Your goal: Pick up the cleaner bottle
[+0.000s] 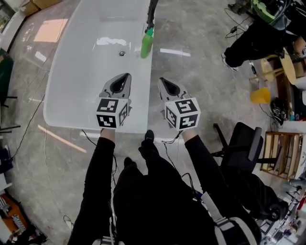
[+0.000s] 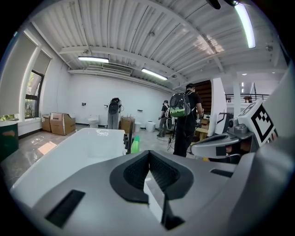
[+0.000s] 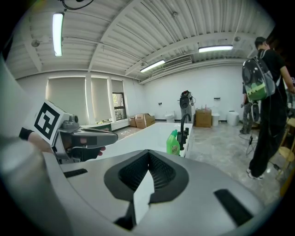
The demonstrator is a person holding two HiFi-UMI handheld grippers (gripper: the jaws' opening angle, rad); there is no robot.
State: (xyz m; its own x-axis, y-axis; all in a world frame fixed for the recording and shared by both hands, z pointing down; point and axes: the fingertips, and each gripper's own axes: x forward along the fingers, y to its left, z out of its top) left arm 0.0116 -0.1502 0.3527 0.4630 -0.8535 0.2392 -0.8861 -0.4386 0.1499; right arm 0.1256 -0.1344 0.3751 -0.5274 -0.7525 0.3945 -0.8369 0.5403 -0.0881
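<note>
The green cleaner bottle (image 1: 147,43) stands upright on the right rim of a white bathtub (image 1: 93,125), just in front of a black faucet (image 1: 151,14). My left gripper (image 1: 126,75) hovers over the tub's near end, shut and empty. Beside it, my right gripper (image 1: 161,80) hangs just off the tub's right edge, also shut with nothing in it. Both point toward the bottle, which is well ahead of them. In the left gripper view the bottle (image 2: 135,144) shows beyond the closed jaws (image 2: 148,154). In the right gripper view the bottle (image 3: 173,143) stands by the faucet (image 3: 184,126), above the jaws (image 3: 148,152).
A black office chair (image 1: 244,143) stands to my right, with a yellow object (image 1: 260,95) and wooden furniture behind it. Cables trail over the concrete floor. A person with a backpack (image 3: 265,92) stands right of the tub. Cardboard boxes (image 2: 60,123) sit by the far wall.
</note>
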